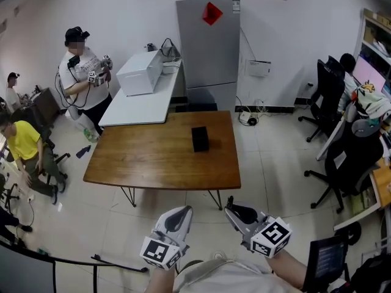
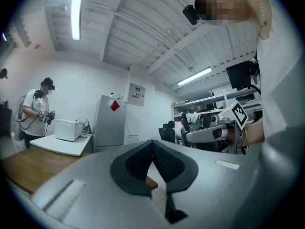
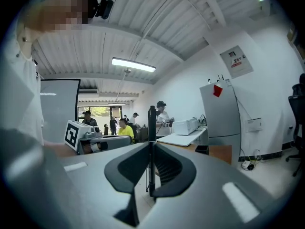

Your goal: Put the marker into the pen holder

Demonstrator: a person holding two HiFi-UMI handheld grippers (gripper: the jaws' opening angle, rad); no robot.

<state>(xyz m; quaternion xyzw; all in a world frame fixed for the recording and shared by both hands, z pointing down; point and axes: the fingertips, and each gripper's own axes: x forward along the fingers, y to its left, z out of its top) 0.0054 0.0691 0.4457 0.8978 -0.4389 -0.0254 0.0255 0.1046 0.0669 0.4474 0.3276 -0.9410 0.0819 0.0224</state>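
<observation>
A small black pen holder [image 1: 200, 138] stands upright on the brown wooden table [image 1: 153, 163], right of its middle. Both grippers hang in front of the table's near edge, well short of the holder. My right gripper [image 1: 233, 209] [image 3: 151, 144] is shut on a thin black marker [image 3: 151, 123], which stands upright between the pads and sticks out past the tips. The right gripper view also shows the pen holder [image 3: 202, 149] far off on the table. My left gripper [image 1: 181, 213] [image 2: 152, 144] is shut with nothing in it, and its view shows the right gripper [image 2: 209, 133] beside it.
Behind the wooden table stand a white table [image 1: 137, 102] bearing a white box [image 1: 140, 72] and a grey cabinet [image 1: 208, 47]. A person [image 1: 82, 72] holding grippers stands at the far left, others sit nearby. Office chairs [image 1: 351, 157] and desks fill the right side.
</observation>
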